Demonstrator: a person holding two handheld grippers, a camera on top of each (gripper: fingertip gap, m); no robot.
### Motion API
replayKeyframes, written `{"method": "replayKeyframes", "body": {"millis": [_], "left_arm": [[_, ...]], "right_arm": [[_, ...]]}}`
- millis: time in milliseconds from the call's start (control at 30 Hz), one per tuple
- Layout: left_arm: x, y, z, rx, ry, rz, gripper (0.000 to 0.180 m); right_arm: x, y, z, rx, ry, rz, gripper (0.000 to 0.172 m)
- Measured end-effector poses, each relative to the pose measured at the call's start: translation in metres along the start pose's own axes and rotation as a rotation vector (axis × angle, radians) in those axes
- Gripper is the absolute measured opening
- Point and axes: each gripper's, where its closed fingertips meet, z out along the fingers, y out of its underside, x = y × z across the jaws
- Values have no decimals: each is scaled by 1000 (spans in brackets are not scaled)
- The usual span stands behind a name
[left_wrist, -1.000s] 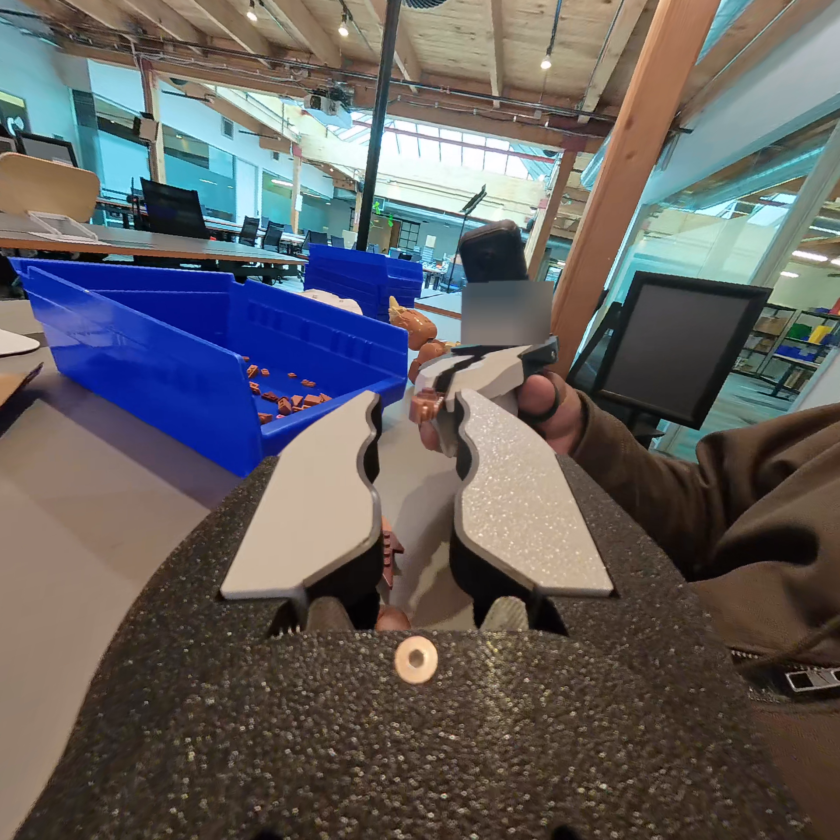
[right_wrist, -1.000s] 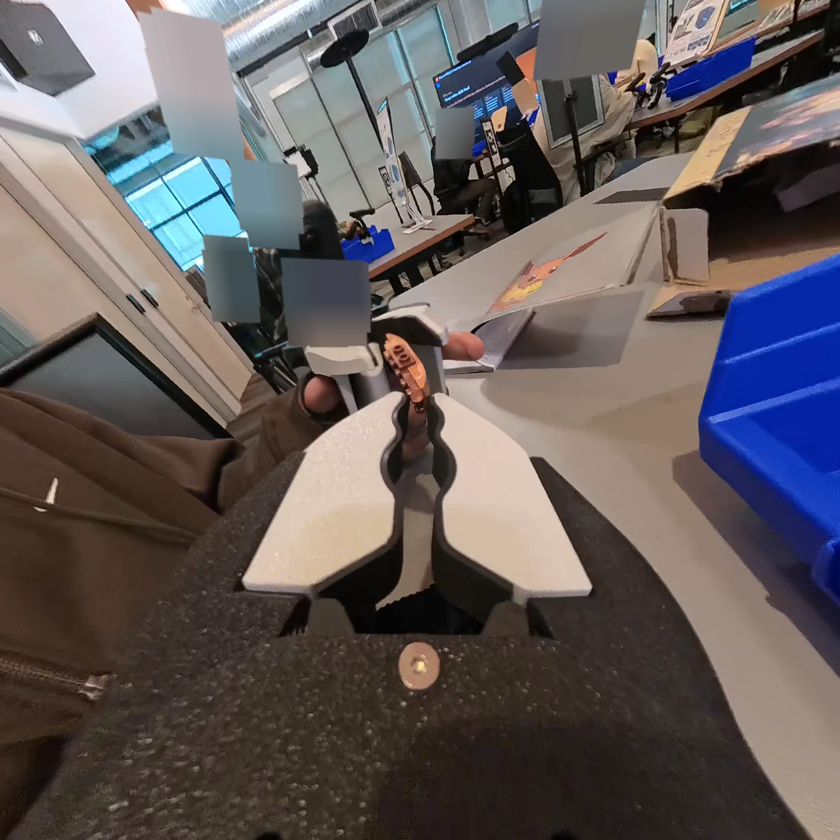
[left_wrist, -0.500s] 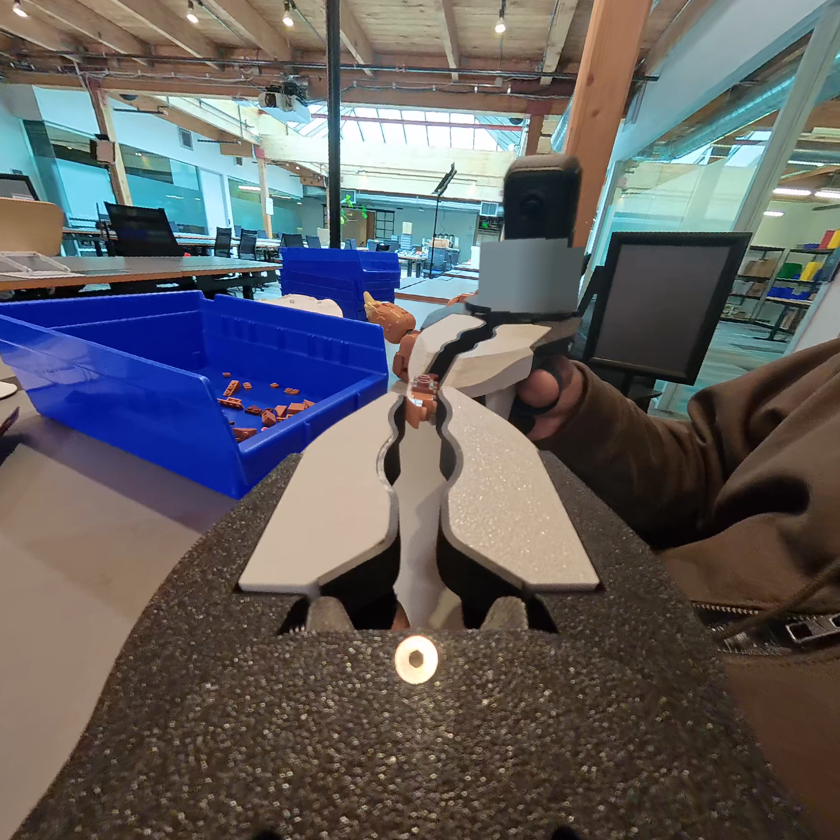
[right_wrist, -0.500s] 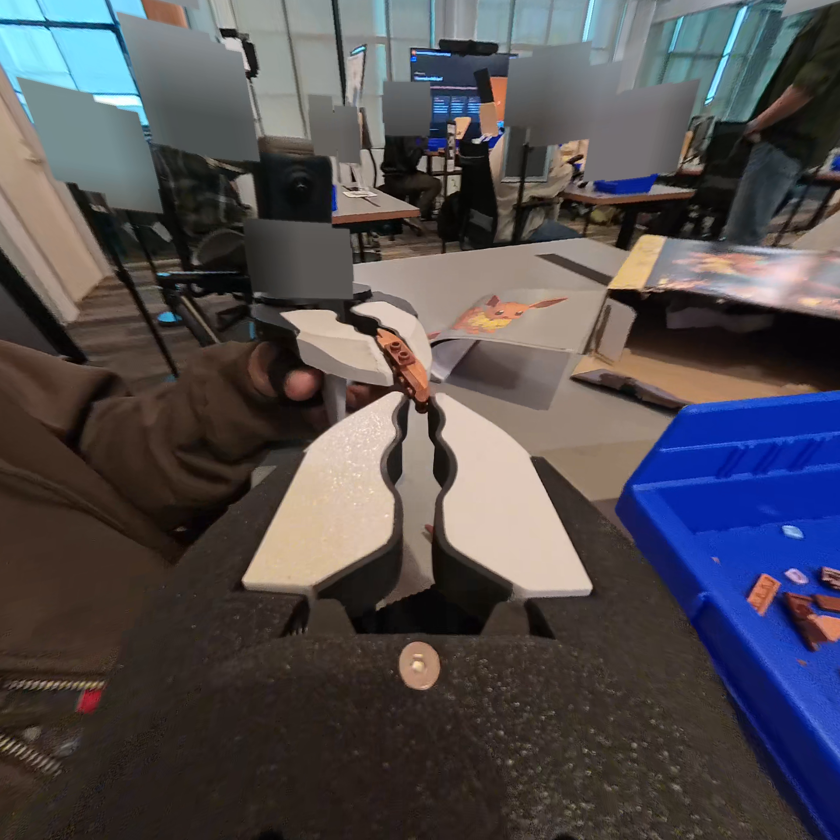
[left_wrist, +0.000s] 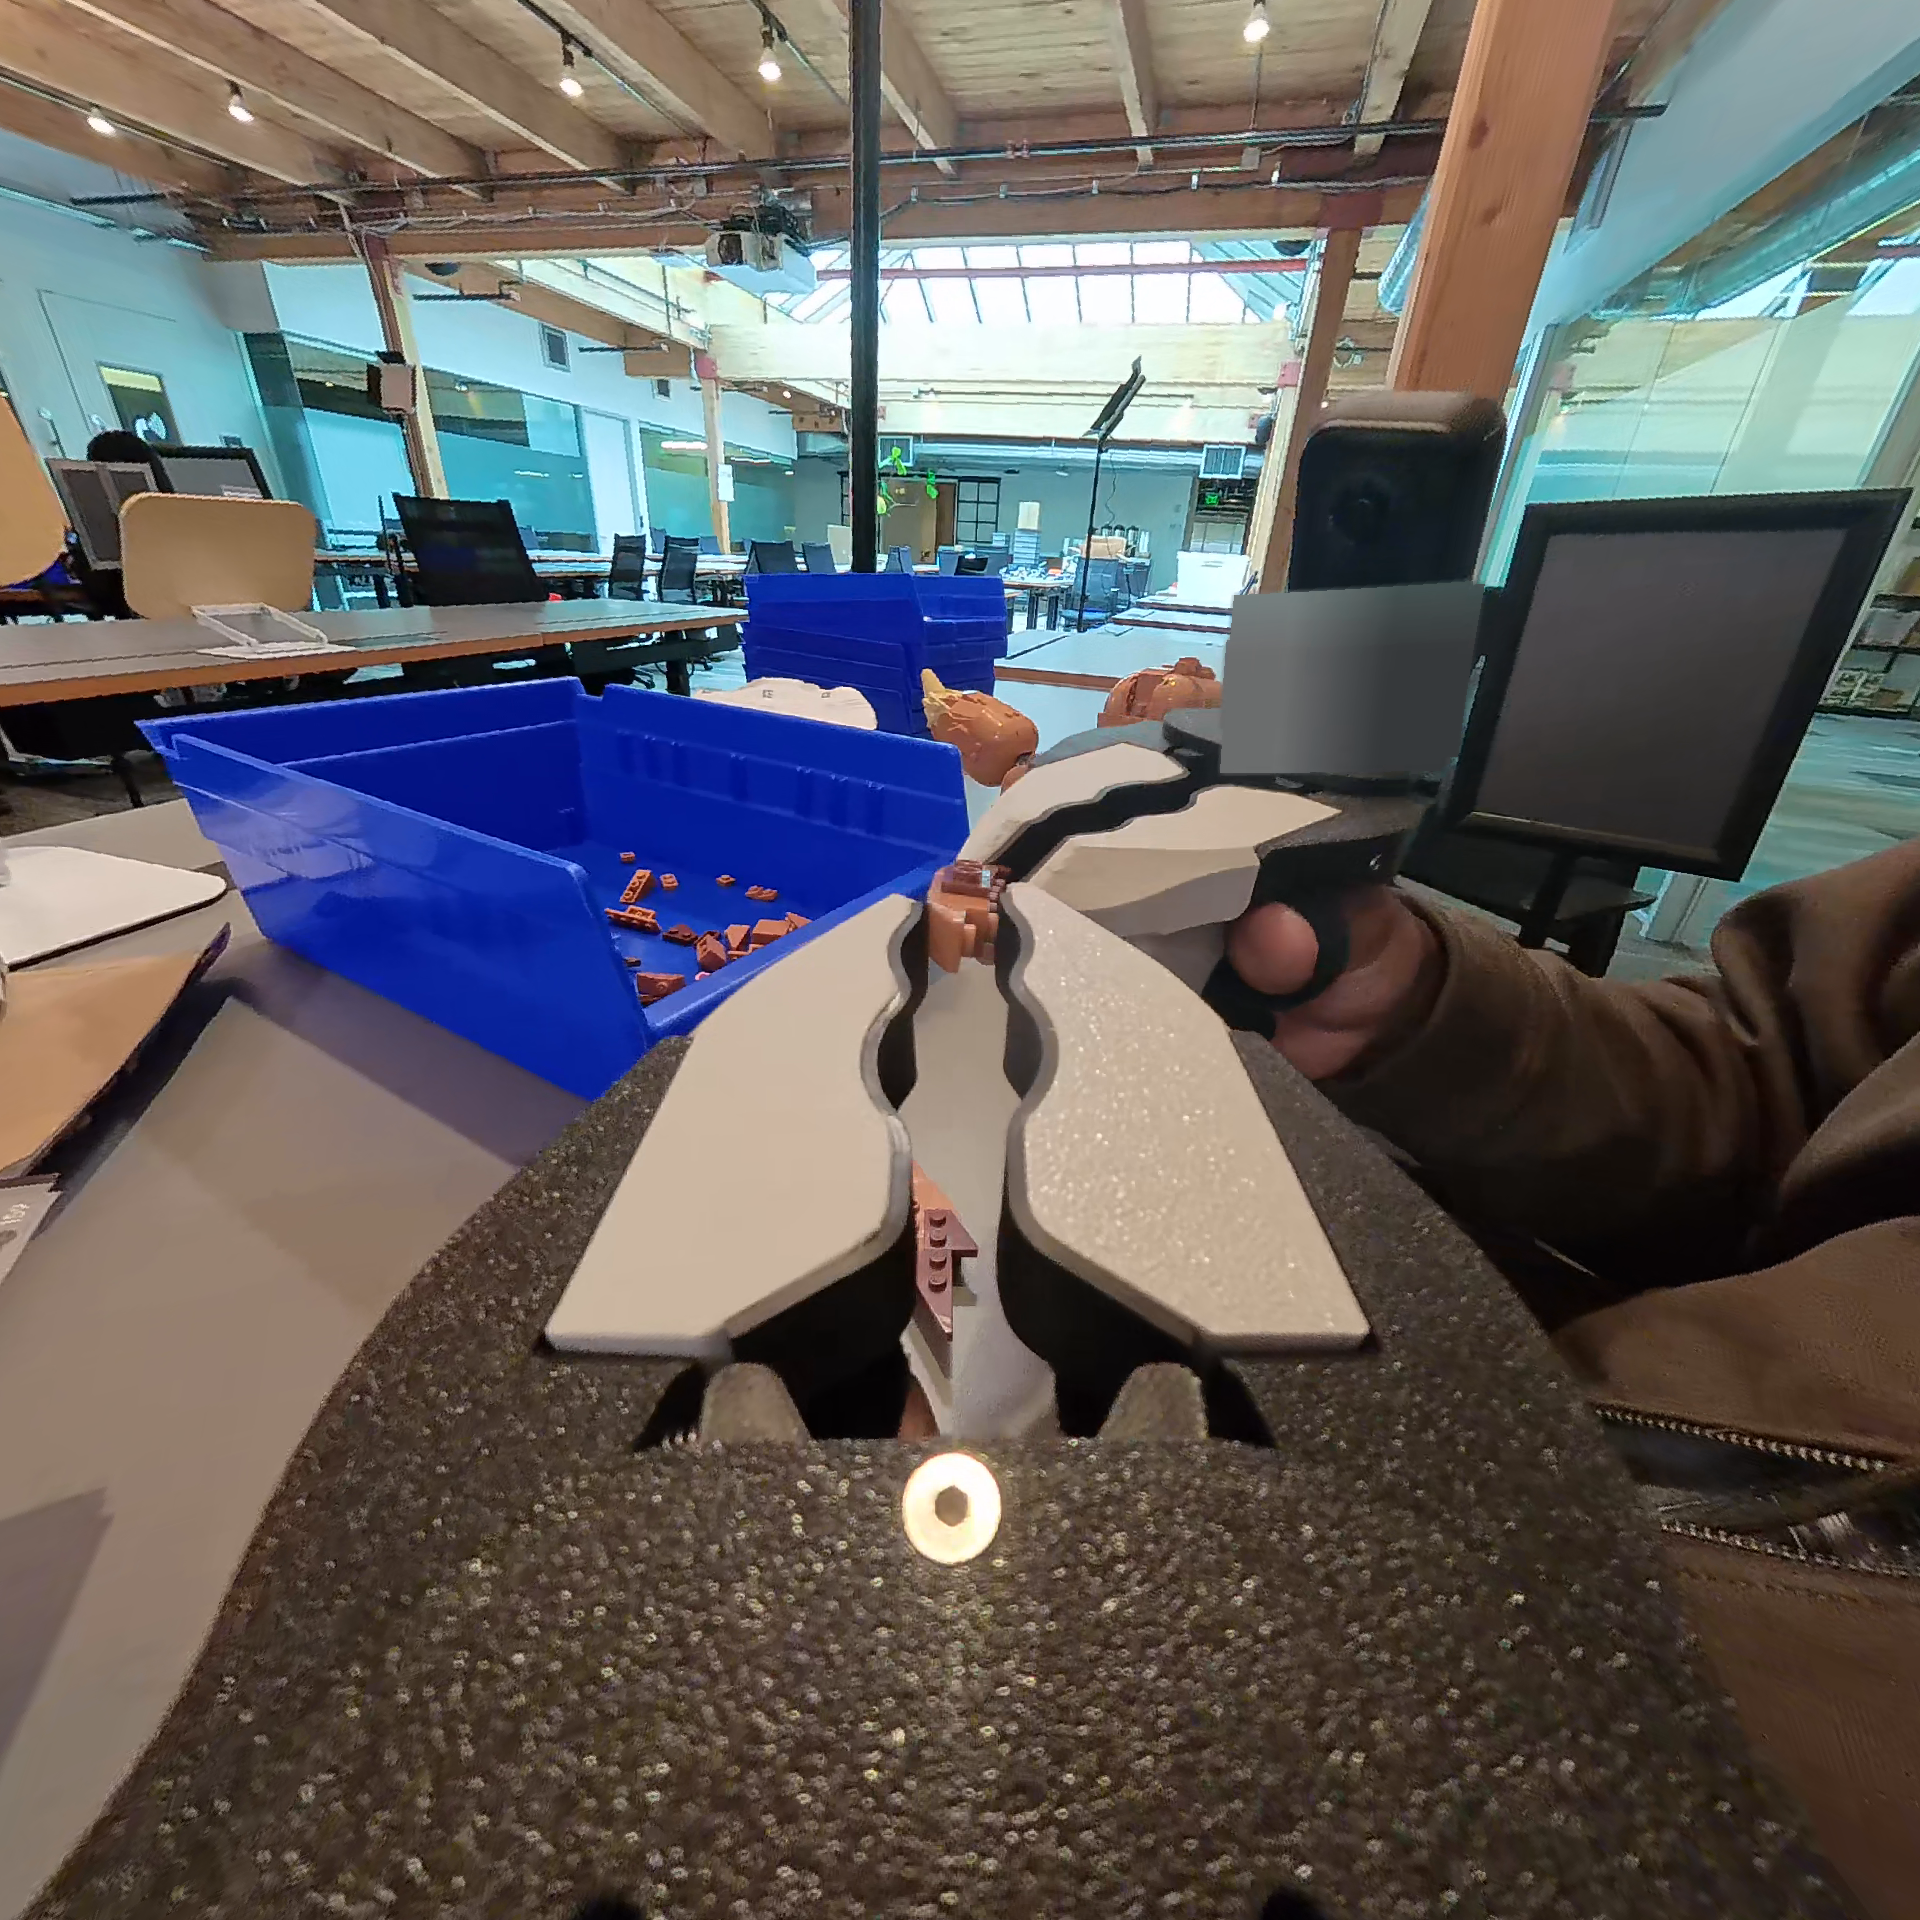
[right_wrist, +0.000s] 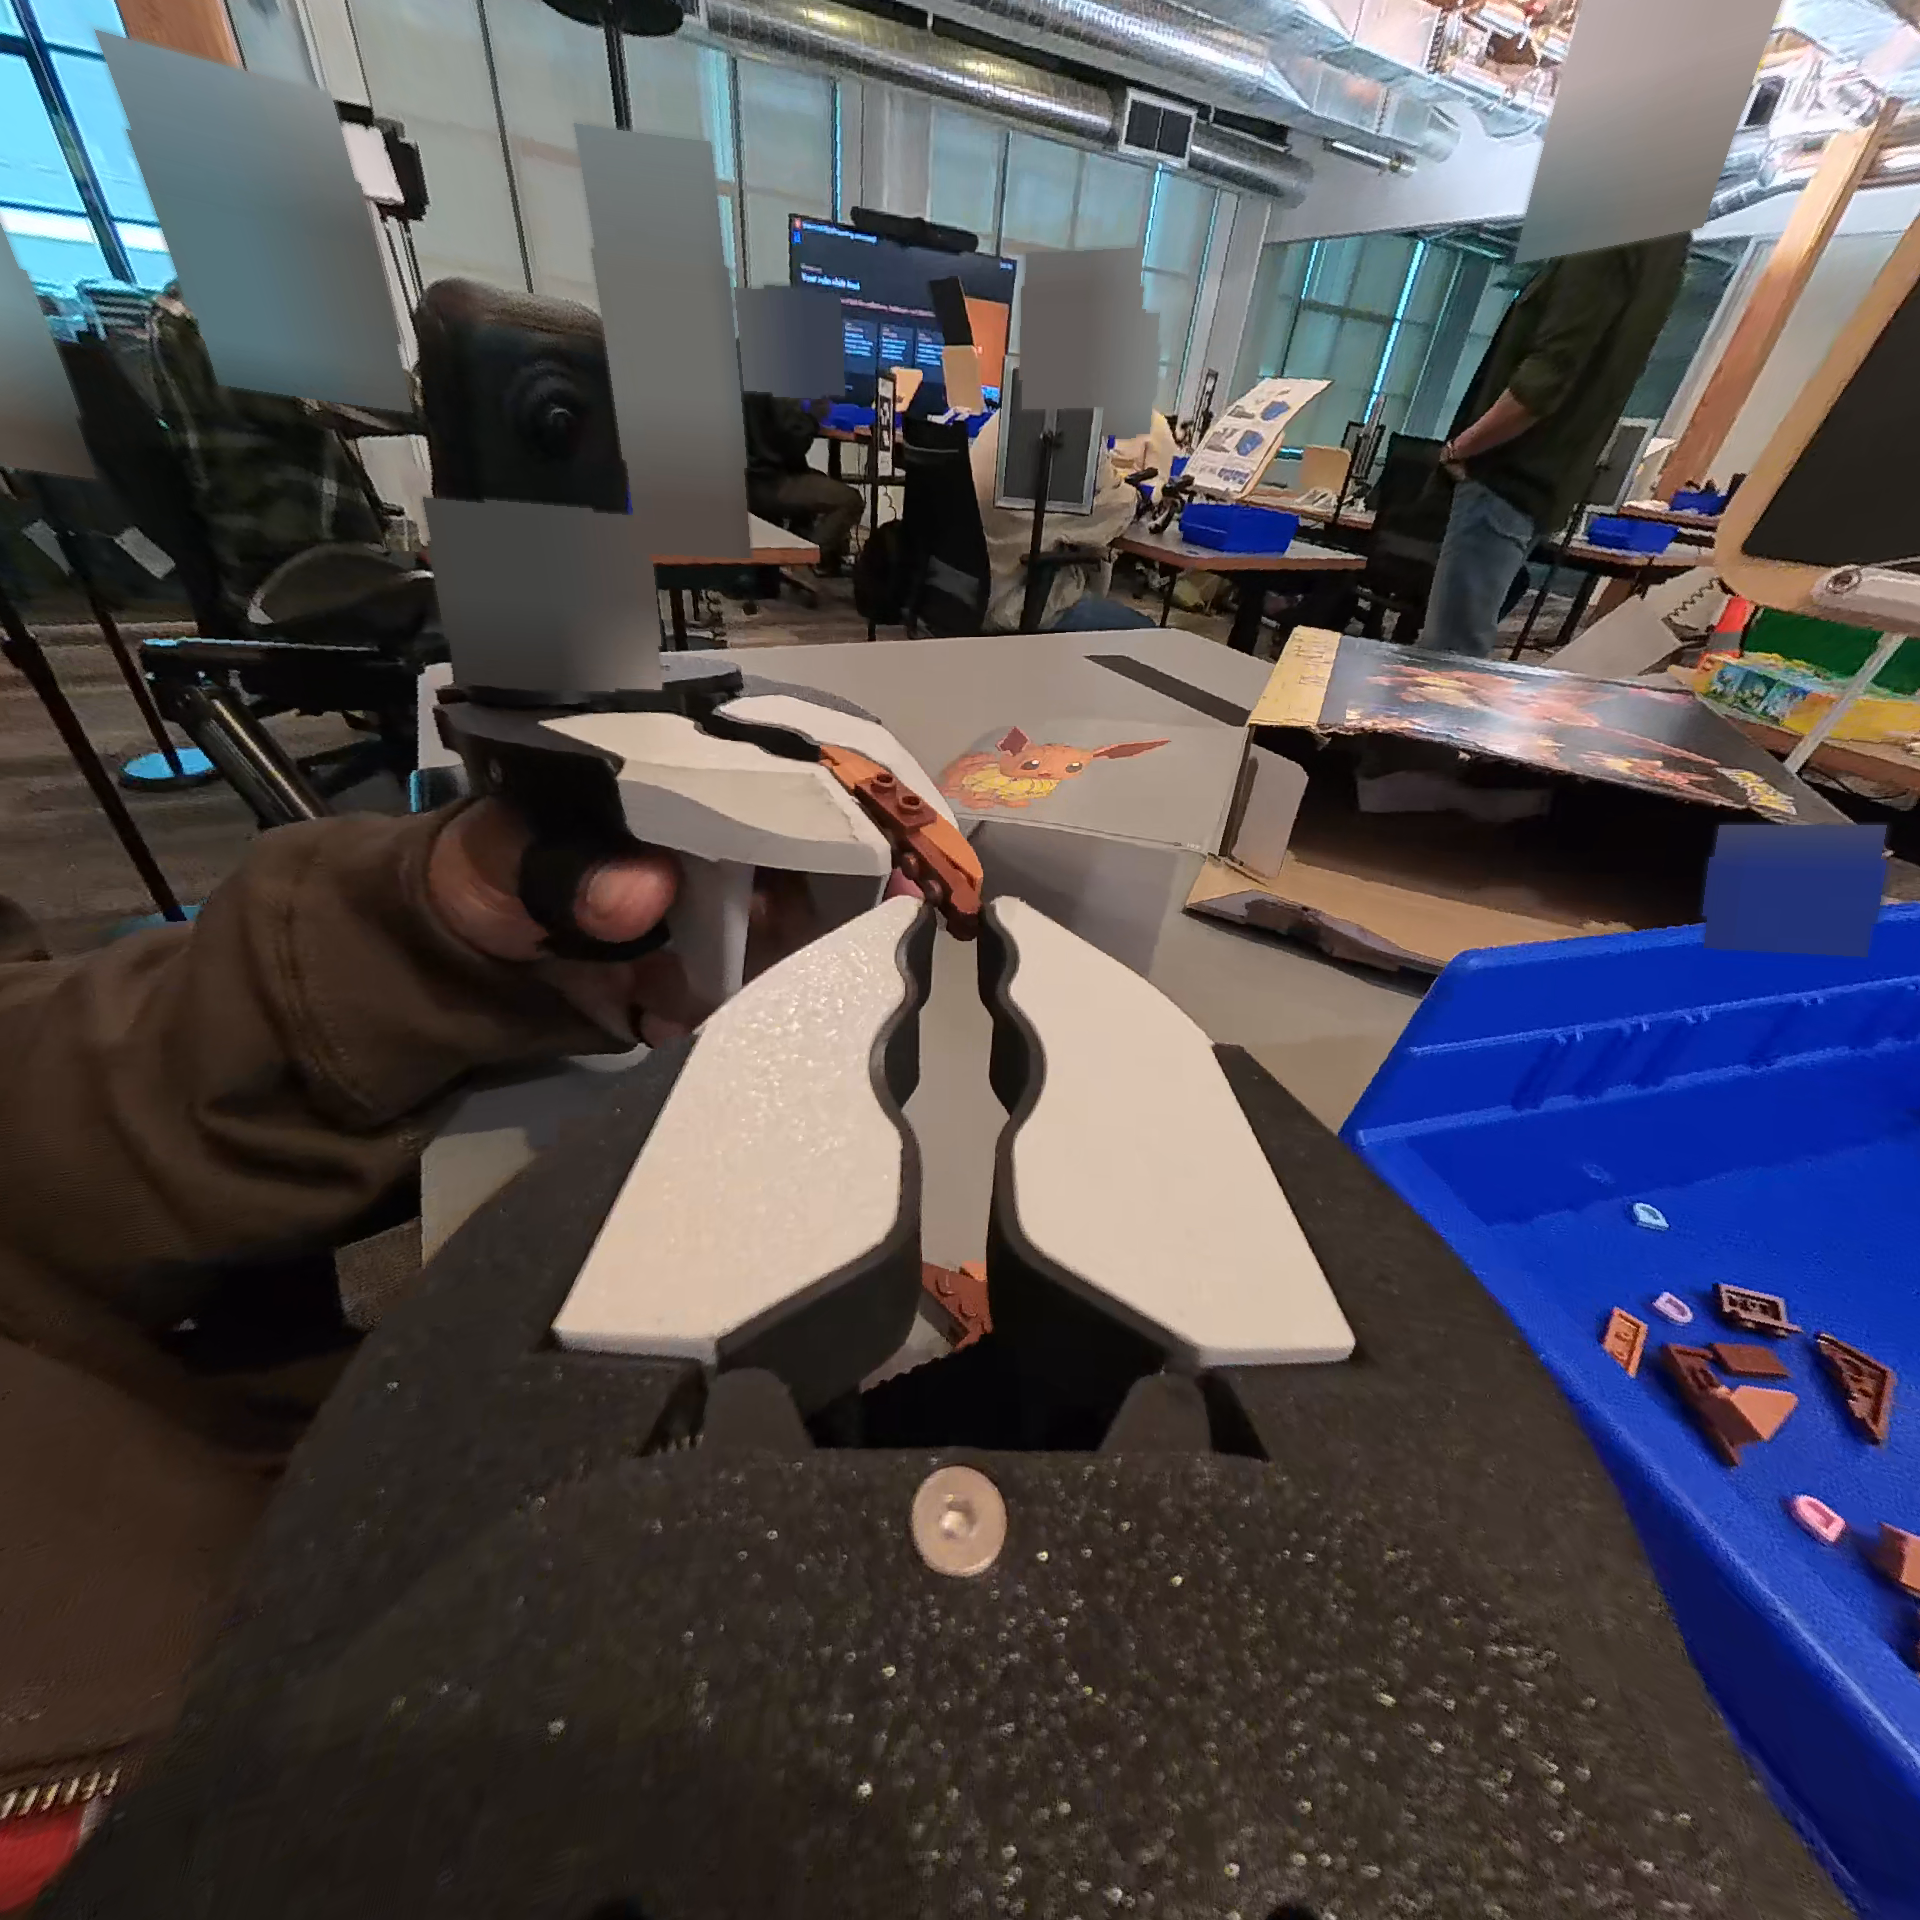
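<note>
Left wrist view: left gripper (left_wrist: 961, 925) jaws nearly closed, clamping a tan-brown brick piece (left_wrist: 958, 928); right gripper (right_wrist: 951, 920) jaws narrow, gripping the tip of a brown brick strip (right_wrist: 914, 831); both pieces meet above grey bench (left_wrist: 260, 1143), beside blue bin (left_wrist: 436, 883).

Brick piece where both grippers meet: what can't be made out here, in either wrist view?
- Brick piece: full shape, both views; fingers cover it.
- Loose bricks in blue bin: too small, left view.
- Blue bin: cut by right view's edge.
- Dark brick under left gripper: mostly hidden, left view.
</note>
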Motion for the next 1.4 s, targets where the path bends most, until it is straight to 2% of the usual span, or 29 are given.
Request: {"method": "replayKeyframes", "body": {"millis": [567, 833, 1100, 1267, 1400], "left_arm": [[2, -5, -2, 45, 44, -60, 12], [4, -6, -2, 68, 103, -181, 12], [6, -8, -5, 104, 185, -316, 12], [10, -12, -6, 118, 196, -271, 12], [14, -13, -6, 115, 168, -161, 11]], "right_arm": [[-4, -4, -1, 56, -46, 86, 7], [-4, -3, -2, 56, -109, 243, 6], [-8, -8, -3, 69, -136, 257, 5], [-12, -12, -5, 81, -151, 246, 5], [-13, -14, -7, 90, -154, 235, 6]]}}
